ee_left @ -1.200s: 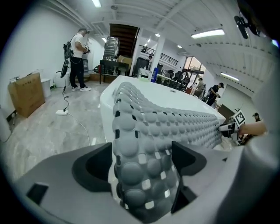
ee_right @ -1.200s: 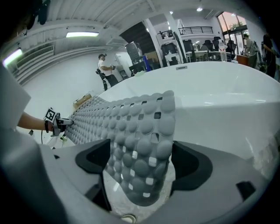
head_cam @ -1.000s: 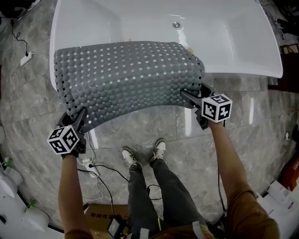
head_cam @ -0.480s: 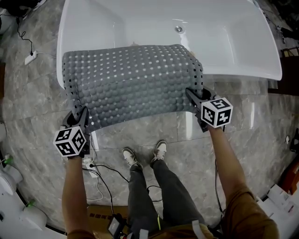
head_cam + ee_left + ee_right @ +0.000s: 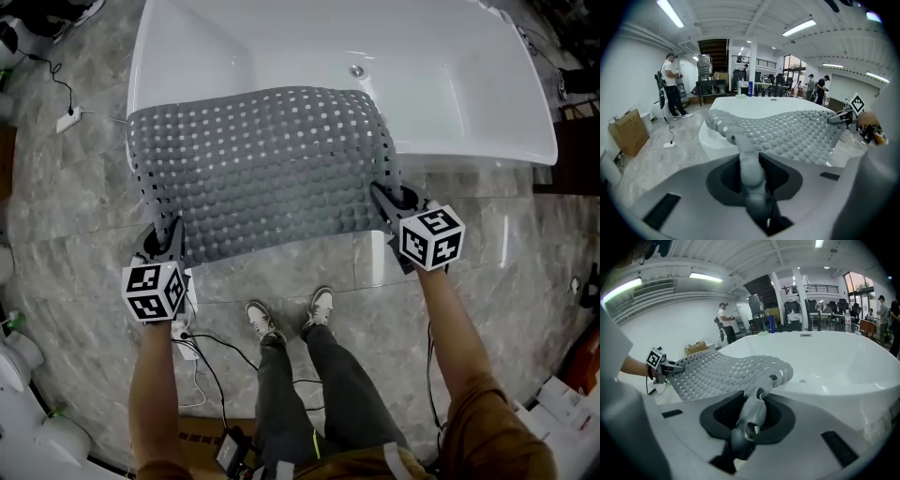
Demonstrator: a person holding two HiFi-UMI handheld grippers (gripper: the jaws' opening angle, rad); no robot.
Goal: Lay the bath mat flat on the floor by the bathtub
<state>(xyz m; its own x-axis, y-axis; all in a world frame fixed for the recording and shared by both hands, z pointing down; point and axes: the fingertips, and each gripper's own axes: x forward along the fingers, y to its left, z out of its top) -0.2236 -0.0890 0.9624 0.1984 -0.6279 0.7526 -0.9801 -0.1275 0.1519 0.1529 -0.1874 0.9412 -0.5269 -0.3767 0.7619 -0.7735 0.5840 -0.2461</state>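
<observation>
The jaws of our left gripper (image 5: pixel 167 234) and right gripper (image 5: pixel 386 201) have just been closing and now pinch the near corners of the grey bath mat (image 5: pixel 262 159), which lies draped over the bathtub (image 5: pixel 459 84) rim. Both bites look narrow to us, so the mat's weight could pull a corner free before it reaches the floor (image 5: pixel 309 262).

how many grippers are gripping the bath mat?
2. Left gripper holds the bath mat at its near-left corner, right gripper at its near-right; both have just been closing on it.

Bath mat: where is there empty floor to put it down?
Bare floor runs along the bathtub, in front of the shoes, and on to the right. By the left gripper it is crowded with cables.
</observation>
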